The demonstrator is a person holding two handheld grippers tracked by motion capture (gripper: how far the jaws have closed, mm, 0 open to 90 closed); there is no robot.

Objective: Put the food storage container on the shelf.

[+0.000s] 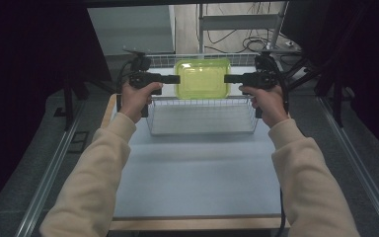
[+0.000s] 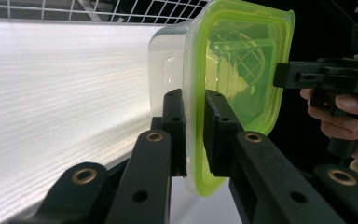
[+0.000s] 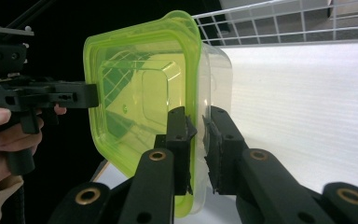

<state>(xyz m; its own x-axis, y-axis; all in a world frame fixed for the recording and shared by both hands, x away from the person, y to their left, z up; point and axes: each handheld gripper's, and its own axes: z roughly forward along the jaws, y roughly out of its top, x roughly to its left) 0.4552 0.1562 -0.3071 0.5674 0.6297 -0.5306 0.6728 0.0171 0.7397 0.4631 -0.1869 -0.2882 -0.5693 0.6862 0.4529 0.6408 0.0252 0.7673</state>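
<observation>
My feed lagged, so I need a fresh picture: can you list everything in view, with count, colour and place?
Container: one, clear body with a yellow-green lid, held over the wire basket between both grippers, each clamped on an opposite edge of its rim.
Wire basket: one, white wire, at the far end of the table.
Table: one, pale grey top with a wooden edge, in front of the person.
Cables: several, dark, on the floor beyond the table.
Left gripper: one, black, shut on the container's left edge.
Right gripper: one, black, shut on its right edge.
Sleeves: two, cream.
</observation>
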